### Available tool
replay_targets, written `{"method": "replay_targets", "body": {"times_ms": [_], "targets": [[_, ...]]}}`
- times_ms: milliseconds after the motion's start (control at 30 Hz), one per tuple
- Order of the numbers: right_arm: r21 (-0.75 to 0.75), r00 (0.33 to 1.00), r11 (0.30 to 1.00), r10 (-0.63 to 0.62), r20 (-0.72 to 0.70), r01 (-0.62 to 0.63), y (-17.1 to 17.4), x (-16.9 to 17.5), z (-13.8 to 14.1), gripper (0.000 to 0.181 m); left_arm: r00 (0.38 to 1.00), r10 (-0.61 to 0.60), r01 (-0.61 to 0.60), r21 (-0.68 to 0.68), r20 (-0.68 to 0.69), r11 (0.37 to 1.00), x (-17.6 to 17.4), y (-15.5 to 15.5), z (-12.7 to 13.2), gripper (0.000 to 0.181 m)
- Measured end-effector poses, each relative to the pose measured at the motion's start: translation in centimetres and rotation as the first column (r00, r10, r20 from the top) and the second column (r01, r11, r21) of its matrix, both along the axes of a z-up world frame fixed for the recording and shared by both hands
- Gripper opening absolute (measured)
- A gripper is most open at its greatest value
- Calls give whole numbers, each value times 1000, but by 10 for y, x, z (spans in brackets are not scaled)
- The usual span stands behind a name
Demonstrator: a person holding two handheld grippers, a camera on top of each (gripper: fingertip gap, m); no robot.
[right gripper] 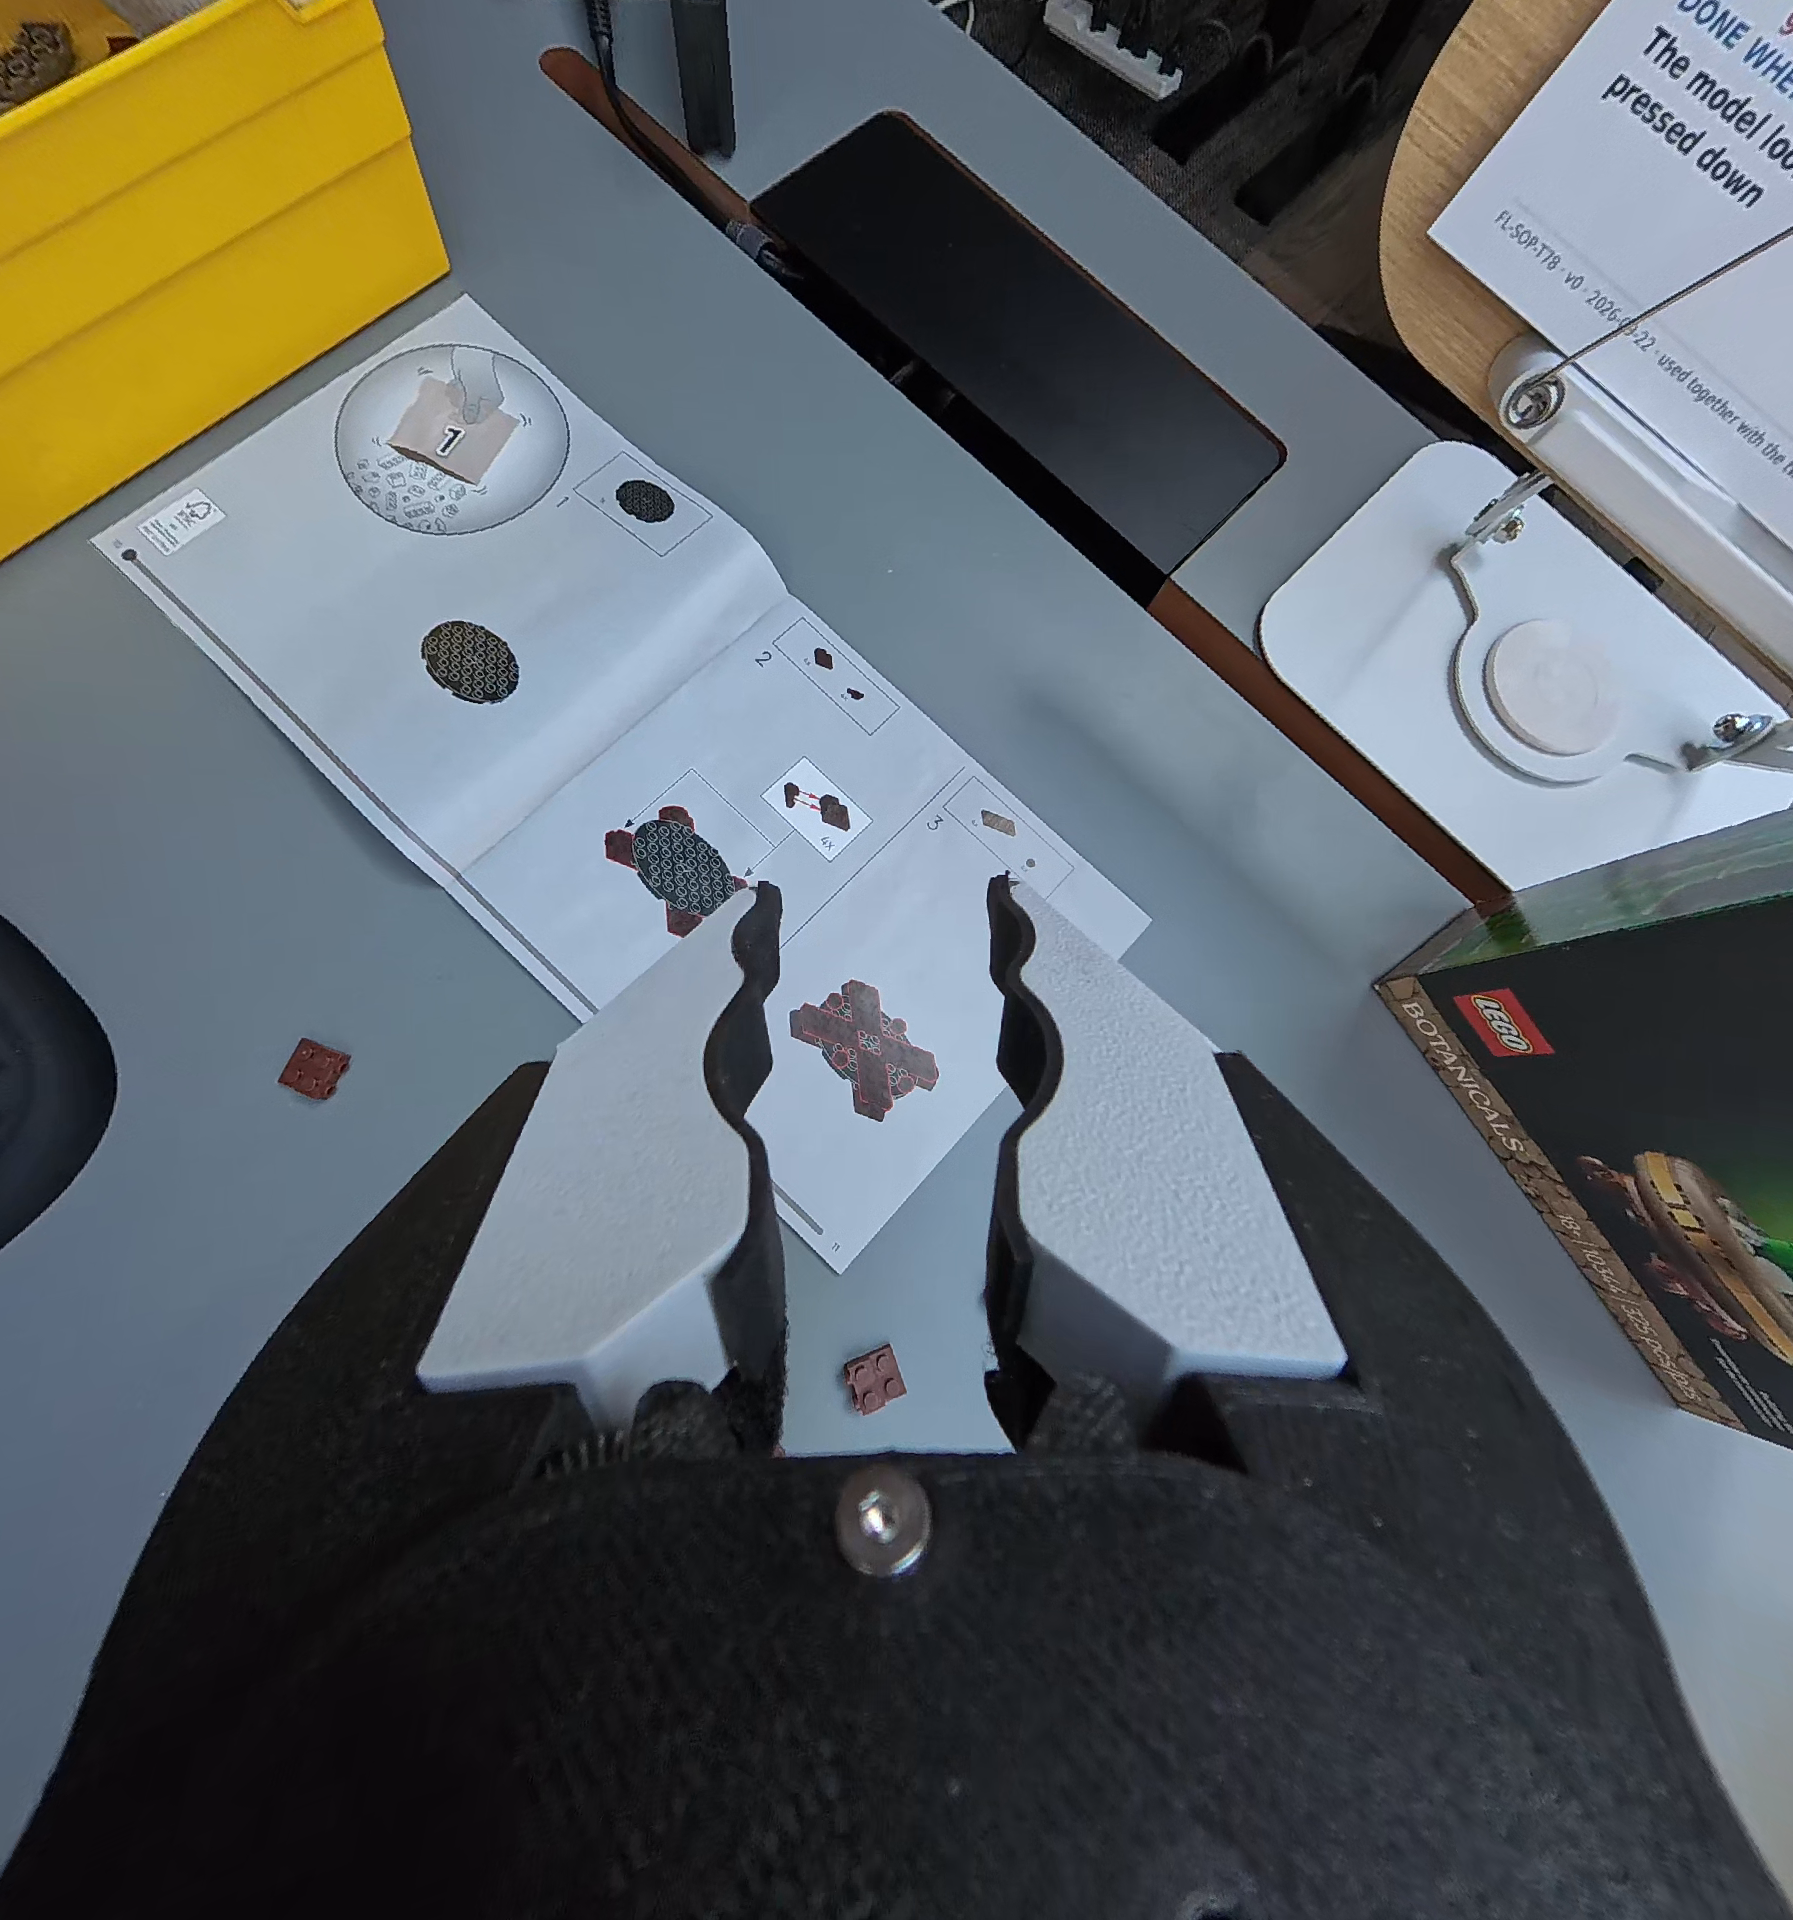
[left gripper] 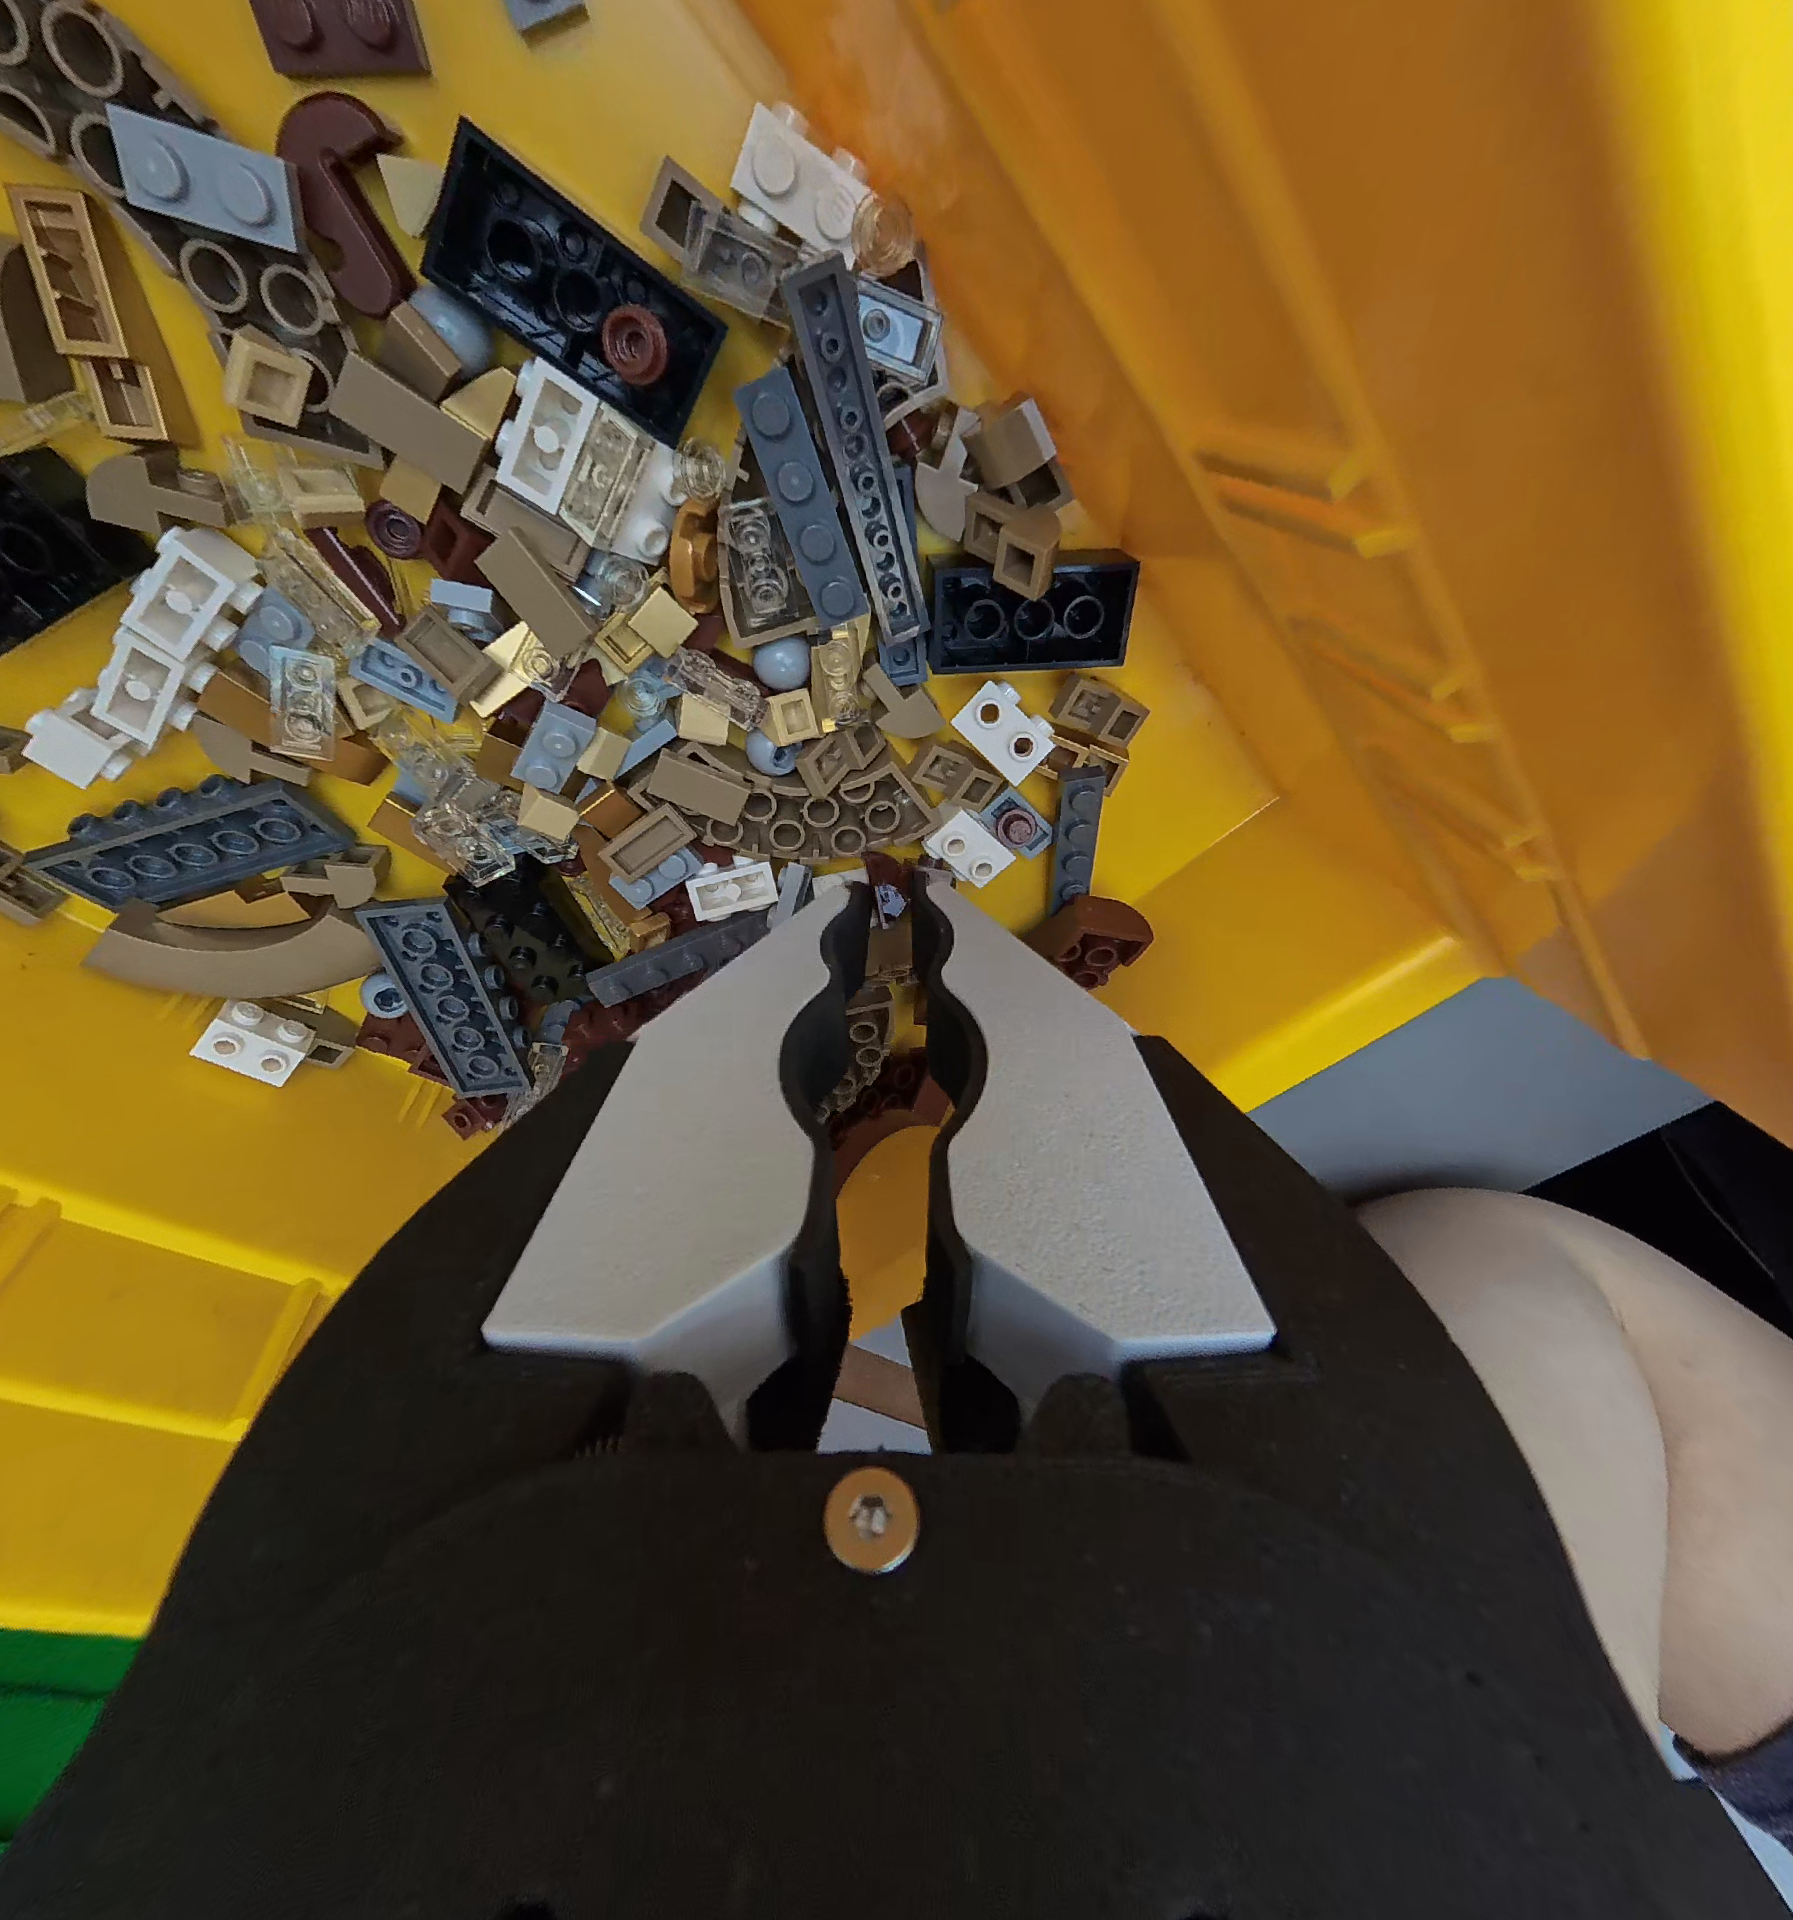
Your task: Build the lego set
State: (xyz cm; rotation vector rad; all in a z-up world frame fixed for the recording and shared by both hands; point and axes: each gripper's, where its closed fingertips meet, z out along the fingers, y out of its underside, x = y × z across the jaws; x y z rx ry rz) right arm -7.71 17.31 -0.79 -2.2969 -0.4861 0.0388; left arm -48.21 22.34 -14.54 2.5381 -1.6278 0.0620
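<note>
Left gripper (left gripper: 887, 902) in yellow bin (left gripper: 1287, 520), jaws nearly closed on small dark piece (left gripper: 890, 902); right gripper (right gripper: 884, 902) jaws wide, empty, above instruction booklet (right gripper: 580, 748) on tabletop (right gripper: 196, 1195).

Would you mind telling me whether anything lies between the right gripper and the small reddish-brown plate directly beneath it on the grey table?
Nothing visible does. The right gripper hangs with jaws open over the reddish-brown plate, which lies alone on the bare grey table, just clear of the instruction booklet.
</note>
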Motion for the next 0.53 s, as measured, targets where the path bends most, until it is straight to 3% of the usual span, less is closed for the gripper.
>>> {"method": "replay_targets", "body": {"times_ms": [67,167,267,333,400,467,533], "targets": [[3,1000,1000,3,-4,-3,0,-1,1,41,999,-14,12,46,37,999,0,4,9,5],[17,1000,1000,25,-14,-24,1,-7,4,41,980,-27,-17,221,197,975,4,24,43,5],[56,996,995,84,-33,-82,3,-27,11,40,874,-112,-87,378,473,922,33,37,100,5],[84,985,983,168,-31,-164,2,-50,15,40,706,-201,-85,363,679,928,69,20,140,6],[167,956,942,294,5,-290,0,-80,27,41,500,-233,-25,283,834,959,106,-9,176,6],[310,898,852,441,7,-421,-7,-117,49,41,290,-166,57,156,943,986,137,-36,208,6],[479,834,741,550,-33,-470,-14,-142,74,37,89,-23,152,9,996,988,160,-53,237,6]]}}
